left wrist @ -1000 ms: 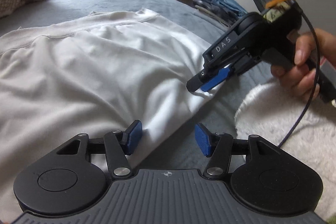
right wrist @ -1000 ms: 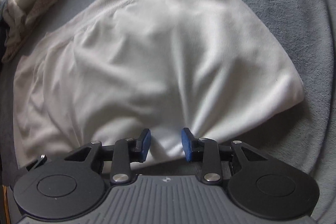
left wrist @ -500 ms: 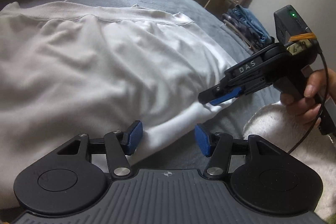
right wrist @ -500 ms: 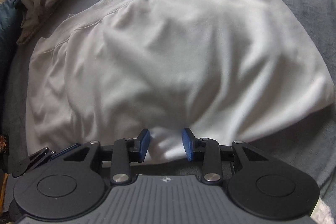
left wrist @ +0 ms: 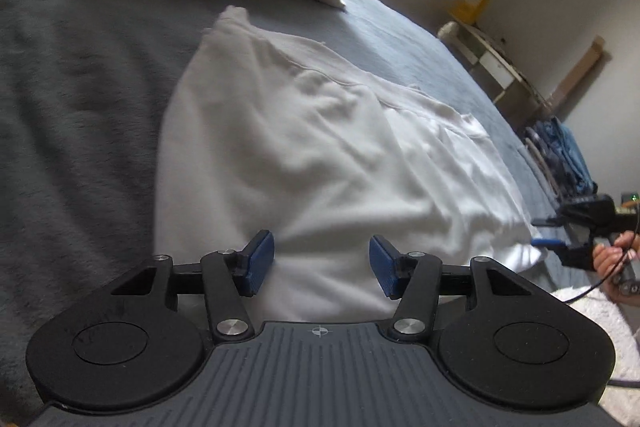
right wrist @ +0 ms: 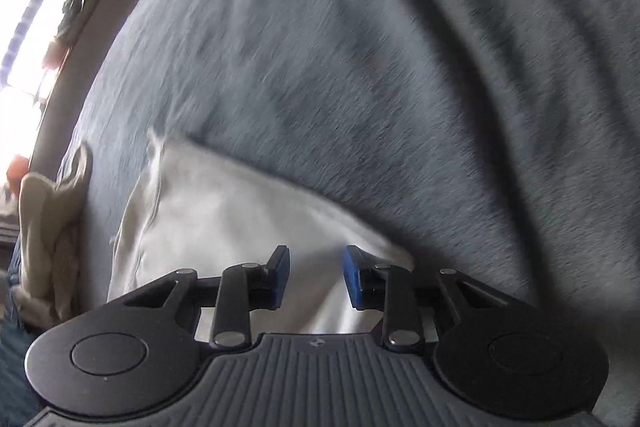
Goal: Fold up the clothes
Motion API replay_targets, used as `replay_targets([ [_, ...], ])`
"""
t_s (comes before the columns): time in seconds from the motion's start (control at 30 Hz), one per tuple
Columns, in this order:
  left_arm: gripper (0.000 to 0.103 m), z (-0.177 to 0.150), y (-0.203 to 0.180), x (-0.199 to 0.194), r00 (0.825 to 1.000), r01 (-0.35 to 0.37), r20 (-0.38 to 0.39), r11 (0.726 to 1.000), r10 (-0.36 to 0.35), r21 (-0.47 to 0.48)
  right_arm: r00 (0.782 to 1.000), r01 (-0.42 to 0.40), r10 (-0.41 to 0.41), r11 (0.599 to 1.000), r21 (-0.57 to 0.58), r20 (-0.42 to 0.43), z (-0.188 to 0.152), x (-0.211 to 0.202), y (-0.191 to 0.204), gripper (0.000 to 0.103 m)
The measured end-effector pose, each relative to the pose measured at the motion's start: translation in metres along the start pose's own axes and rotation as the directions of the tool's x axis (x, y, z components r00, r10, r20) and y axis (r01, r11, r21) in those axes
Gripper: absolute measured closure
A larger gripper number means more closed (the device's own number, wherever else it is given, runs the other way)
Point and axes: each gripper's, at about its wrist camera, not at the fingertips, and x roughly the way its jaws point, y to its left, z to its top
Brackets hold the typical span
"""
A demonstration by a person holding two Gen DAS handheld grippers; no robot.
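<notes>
Grey blanket (left wrist: 80,99) | white garment (left wrist: 320,155) rumpled, creased | left gripper (left wrist: 321,264) jaws apart | right gripper (right wrist: 316,277) jaws apart

Rumpled white garment (left wrist: 320,163) spread flat on grey bedcover, apparently partly folded

Motion blur smears the grey blanket (right wrist: 400,87) in the right wrist view.

Right tongs (right wrist: 316,275) gape over white garment (right wrist: 224,211) on grey blanket (right wrist: 400,67).
</notes>
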Motion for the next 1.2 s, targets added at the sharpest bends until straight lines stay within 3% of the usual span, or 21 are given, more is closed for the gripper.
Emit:
replay_targets([
  [0.13, 0.049, 0.004, 0.013, -0.013, 0.999, -0.018, 0.031, 0.998, 0.020, -0.052, 0.997, 0.028, -0.033, 0.998, 0.060, 0.074, 0.005, -0.017, -0.015, 0.069],
  [0.27, 0.048, 0.008, 0.009, -0.016, 0.998, -0.047, 0.049, 0.998, 0.049, -0.051, 0.990, -0.064, 0.058, 0.997, 0.046, 0.127, -0.007, -0.027, -0.005, 0.069],
  [0.47, 0.048, 0.016, -0.002, -0.012, 0.995, -0.075, 0.067, 0.996, 0.078, -0.038, 0.982, -0.162, 0.173, 0.977, -0.142, 0.076, -0.035, -0.014, 0.049, 0.069],
  [0.6, 0.048, 0.017, -0.001, -0.003, 0.988, -0.148, 0.031, 0.989, 0.149, -0.027, 0.976, -0.192, 0.213, 0.930, -0.314, 0.034, -0.060, -0.008, 0.089, 0.069],
  [0.7, 0.048, 0.014, 0.003, 0.001, 0.983, -0.185, 0.003, 0.983, 0.185, -0.023, 0.982, -0.166, 0.187, 0.899, -0.406, 0.011, -0.080, 0.005, 0.104, 0.069],
  [0.83, 0.047, 0.010, 0.010, 0.004, 0.972, -0.235, -0.018, 0.972, 0.235, -0.018, 0.997, -0.073, 0.058, 0.903, -0.423, -0.048, -0.093, 0.044, 0.098, 0.072],
  [0.9, 0.047, 0.009, 0.015, 0.003, 0.972, -0.235, -0.023, 0.971, 0.235, -0.035, 0.996, -0.084, 0.072, 0.908, -0.410, -0.045, -0.094, 0.044, 0.096, 0.069],
  [0.97, 0.047, 0.009, 0.017, 0.000, 0.973, -0.229, -0.021, 0.972, 0.229, -0.046, 0.996, -0.083, 0.067, 0.888, -0.453, -0.051, -0.096, 0.044, 0.100, 0.064],
  [1.2, 0.047, 0.011, 0.013, -0.010, 0.964, -0.265, -0.025, 0.963, 0.264, -0.041, 0.997, -0.075, 0.071, 0.873, -0.481, -0.027, -0.106, 0.041, 0.099, 0.061],
])
